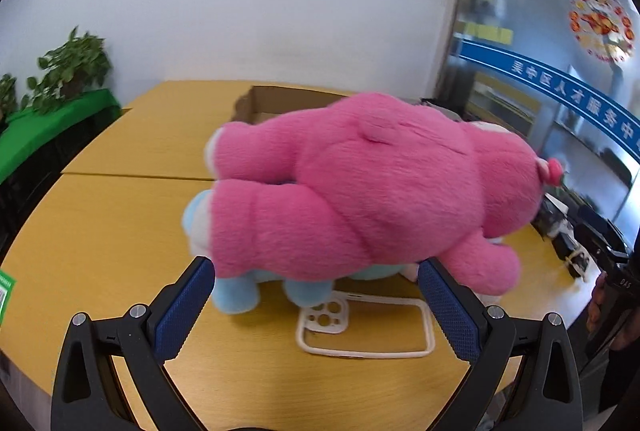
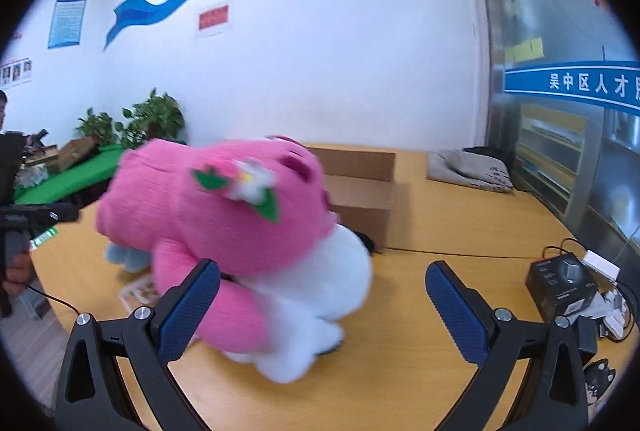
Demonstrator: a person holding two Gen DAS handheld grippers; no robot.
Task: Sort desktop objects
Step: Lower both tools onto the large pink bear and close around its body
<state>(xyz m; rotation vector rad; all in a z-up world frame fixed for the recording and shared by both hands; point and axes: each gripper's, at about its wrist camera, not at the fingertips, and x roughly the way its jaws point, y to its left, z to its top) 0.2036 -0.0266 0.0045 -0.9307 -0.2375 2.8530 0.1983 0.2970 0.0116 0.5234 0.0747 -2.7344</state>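
Observation:
A big pink plush bear lies on its side over a light-blue plush toy on the yellow table. My left gripper is open, its blue pads on either side of the toys' near edge, touching nothing. In the right wrist view the pink bear rests on a white plush toy. My right gripper is open, with the white toy between and beyond its pads. A white phone case lies flat in front of the toys.
An open cardboard box stands behind the toys. A grey pouch lies at the far right. A black box with cables sits at the right edge. Potted plants stand on a green cloth at left.

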